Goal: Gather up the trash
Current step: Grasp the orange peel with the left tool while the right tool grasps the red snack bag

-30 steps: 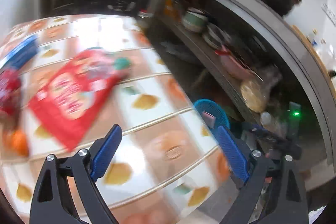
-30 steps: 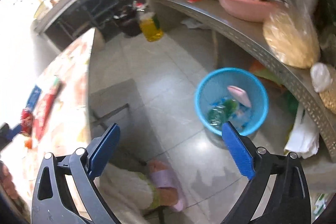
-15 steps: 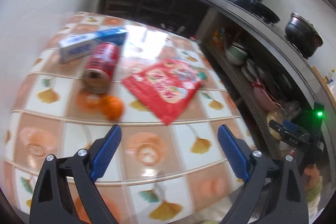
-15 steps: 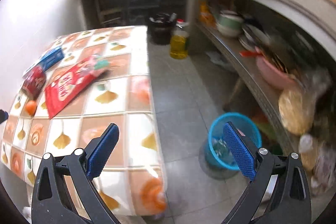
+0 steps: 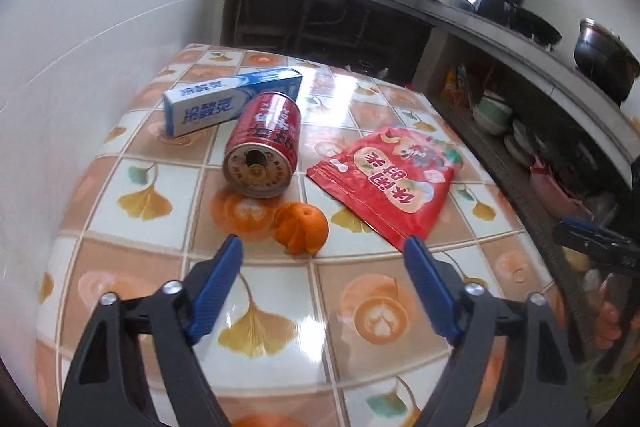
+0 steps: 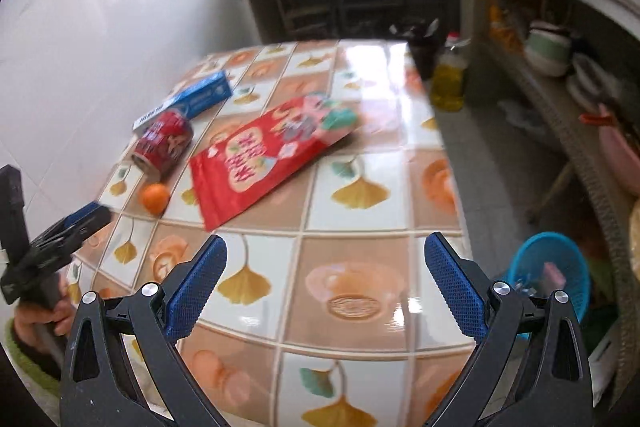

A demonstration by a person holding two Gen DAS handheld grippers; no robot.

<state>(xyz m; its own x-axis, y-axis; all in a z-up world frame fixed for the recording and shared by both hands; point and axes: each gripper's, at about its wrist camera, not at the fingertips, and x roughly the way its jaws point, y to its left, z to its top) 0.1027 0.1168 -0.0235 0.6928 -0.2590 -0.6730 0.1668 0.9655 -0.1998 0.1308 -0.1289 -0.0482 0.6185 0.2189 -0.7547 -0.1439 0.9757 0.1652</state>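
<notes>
Closing with nothing between its jaws, the left gripper (image 5: 324,259) is pointing at an orange peel (image 5: 302,229), while a red bag (image 5: 390,179) with Chinese writing is lying nearby and the right gripper (image 6: 326,267) is staying wide apart.

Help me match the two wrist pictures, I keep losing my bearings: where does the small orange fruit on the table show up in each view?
Left wrist view: the orange sits near the centre, just beyond the left tongs, in front of the red can.
Right wrist view: the orange lies far left of centre, below the same can.
Shared landmark: the red snack bag, lying to the orange's right in both.
</notes>
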